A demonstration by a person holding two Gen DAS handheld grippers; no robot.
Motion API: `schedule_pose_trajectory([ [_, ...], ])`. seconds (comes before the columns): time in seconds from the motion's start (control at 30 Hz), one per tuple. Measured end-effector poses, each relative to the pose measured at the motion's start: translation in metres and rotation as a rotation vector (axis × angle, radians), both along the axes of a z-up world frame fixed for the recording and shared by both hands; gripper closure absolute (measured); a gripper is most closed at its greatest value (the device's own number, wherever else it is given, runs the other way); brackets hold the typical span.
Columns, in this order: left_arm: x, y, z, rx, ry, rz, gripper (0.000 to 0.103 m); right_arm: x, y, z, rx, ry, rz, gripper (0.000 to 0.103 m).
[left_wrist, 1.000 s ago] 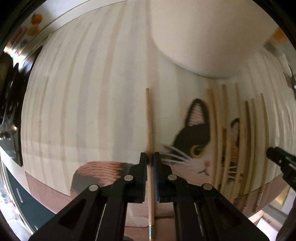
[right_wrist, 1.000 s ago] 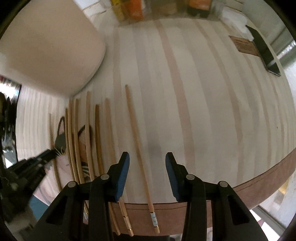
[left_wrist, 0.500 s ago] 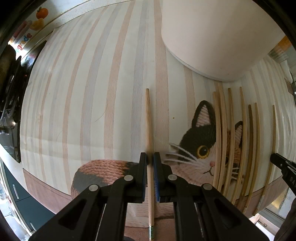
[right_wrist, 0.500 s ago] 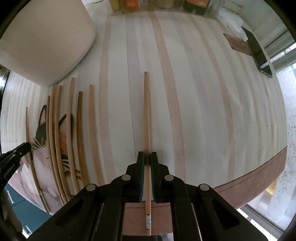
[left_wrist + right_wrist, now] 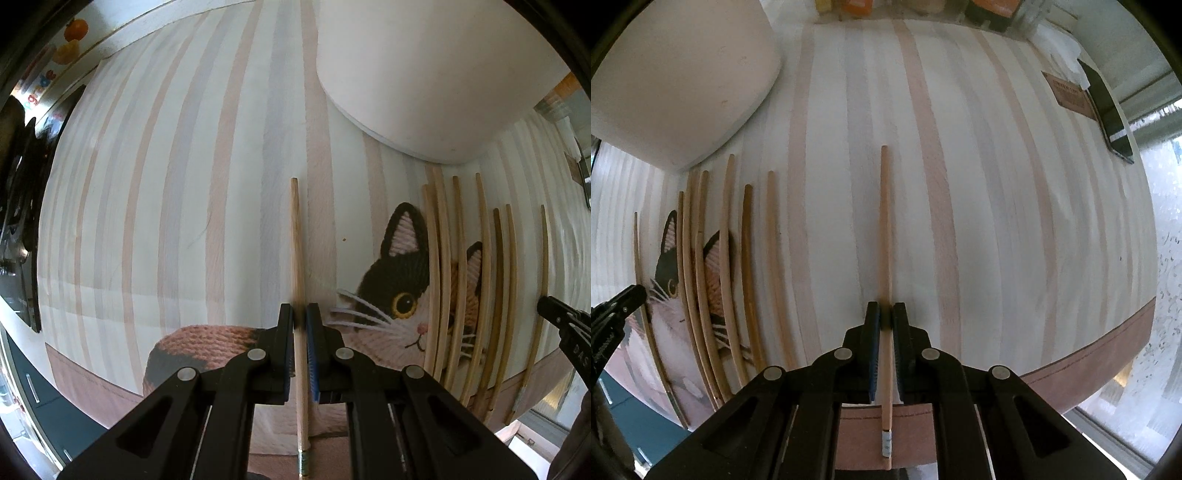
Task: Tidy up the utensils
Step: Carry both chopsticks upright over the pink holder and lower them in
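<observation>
Left wrist view: my left hand-held gripper [image 5: 300, 318] squeezes one thin wooden chopstick [image 5: 296, 240] above the striped cat-print cloth [image 5: 147, 221]. My right hand-held gripper [image 5: 885, 316] pinches another wooden chopstick [image 5: 884, 221], right of the chopstick row [image 5: 731, 258].

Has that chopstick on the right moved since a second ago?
Yes. The chopstick now sits away from the row of chopsticks, clamped in the right tongs.

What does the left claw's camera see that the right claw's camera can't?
Only the left view: the woolly brown cat body and fruit stickers. Only the right view: the flat black phone and frosted window. Both: each claw (left claw, right claw) shut on a wooden chopstick, the row of chopsticks and the striped cat tablecloth.
</observation>
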State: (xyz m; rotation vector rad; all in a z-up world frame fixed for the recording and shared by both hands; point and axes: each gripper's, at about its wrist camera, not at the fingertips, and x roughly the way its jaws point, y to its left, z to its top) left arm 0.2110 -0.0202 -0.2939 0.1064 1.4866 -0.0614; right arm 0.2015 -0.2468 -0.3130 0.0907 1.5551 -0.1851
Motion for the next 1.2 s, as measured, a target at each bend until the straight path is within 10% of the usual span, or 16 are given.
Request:
schedule_pose_trajectory([
  [0.5, 0.004, 0.018, 0.085, 0.014, -0.26, 0.065, 0.099, -0.004, 0.015, 0.039, 0.05, -0.155, -0.118, 0.096],
  [1.2, 0.022, 0.064, 0.331, -0.318, -0.7, 0.196, 0.099, 0.041, 0.032, 0.271, 0.183, -0.725, -0.085, 0.096],
])
